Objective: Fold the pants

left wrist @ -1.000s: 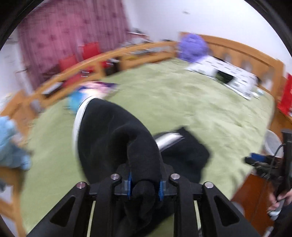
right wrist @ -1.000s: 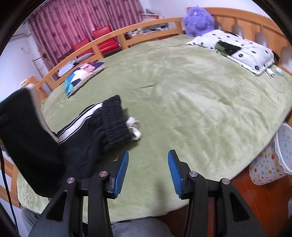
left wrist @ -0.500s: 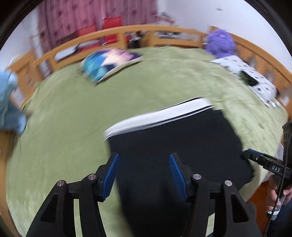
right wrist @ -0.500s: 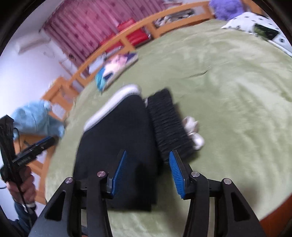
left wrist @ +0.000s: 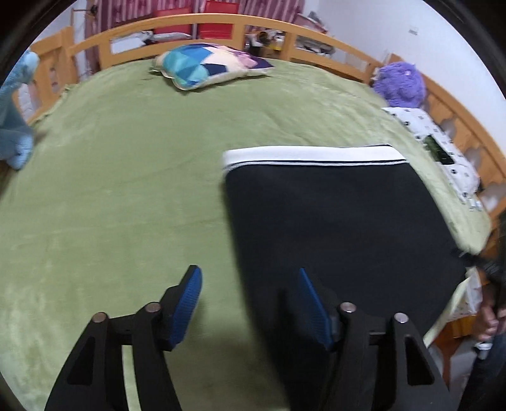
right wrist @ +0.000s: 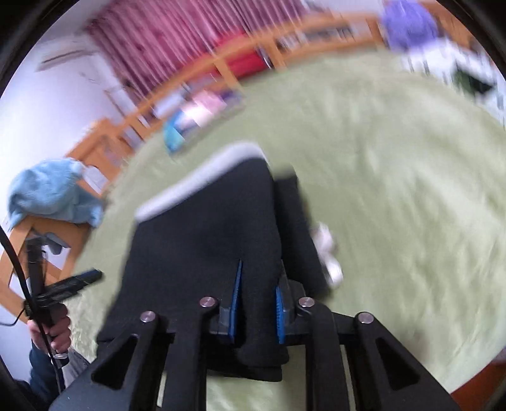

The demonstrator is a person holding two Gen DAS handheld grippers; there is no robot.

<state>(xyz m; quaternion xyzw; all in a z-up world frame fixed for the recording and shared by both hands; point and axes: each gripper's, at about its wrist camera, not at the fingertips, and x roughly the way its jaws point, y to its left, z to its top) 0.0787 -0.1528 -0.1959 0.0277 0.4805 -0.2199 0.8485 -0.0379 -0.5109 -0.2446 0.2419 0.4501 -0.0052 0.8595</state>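
Note:
The black pants [left wrist: 335, 227] with a white side stripe [left wrist: 313, 155] lie folded flat on the green bed cover [left wrist: 120, 177]. My left gripper [left wrist: 249, 286] is open and empty, hovering at the pants' near left edge. In the blurred right wrist view my right gripper [right wrist: 257, 286] is shut on the near edge of the black pants [right wrist: 205, 240]. The ribbed waistband [right wrist: 294, 221] and white drawstring ends [right wrist: 329, 249] lie to the right. The left gripper [right wrist: 66, 281] shows there at the far left, held in a hand.
A blue patterned pillow [left wrist: 208, 64] lies at the far side of the bed. A purple plush [left wrist: 400, 83] and a spotted white pillow [left wrist: 439, 151] sit at the right. A light blue cloth [left wrist: 14, 107] hangs on the wooden rail [left wrist: 221, 22] at left.
My left gripper let go of the pants leg, opened and drew back left. The pants now lie folded flat. My right gripper moved in and closed on the pants' near edge.

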